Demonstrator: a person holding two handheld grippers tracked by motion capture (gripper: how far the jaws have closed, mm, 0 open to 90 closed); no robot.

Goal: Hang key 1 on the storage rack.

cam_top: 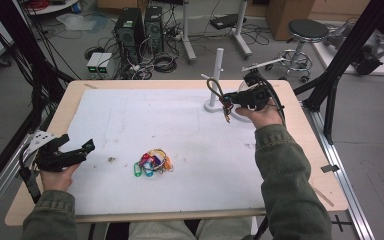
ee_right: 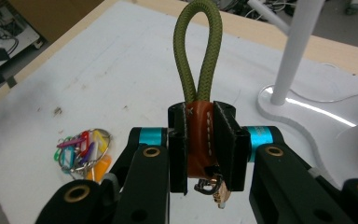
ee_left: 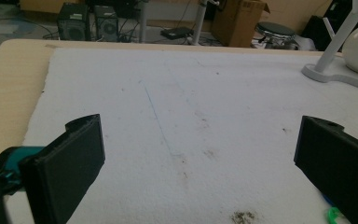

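Right tool clamped tight on orange leather band of olive rope keychain, raised above table near white stand. Left tool spread wide, touching nothing.

At frame centre the right gripper clamps a key strap's brown leather band, its olive rope loop standing upright; what seems a metal clasp hangs below. Coloured key tags lie lower left.

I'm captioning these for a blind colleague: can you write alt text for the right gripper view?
The right gripper has its black jaws shut on the brown leather band of an olive rope loop keychain, loop pointing up. Beyond it, a white stand rises from the white mat, and a bunch of coloured key tags lies lower left.
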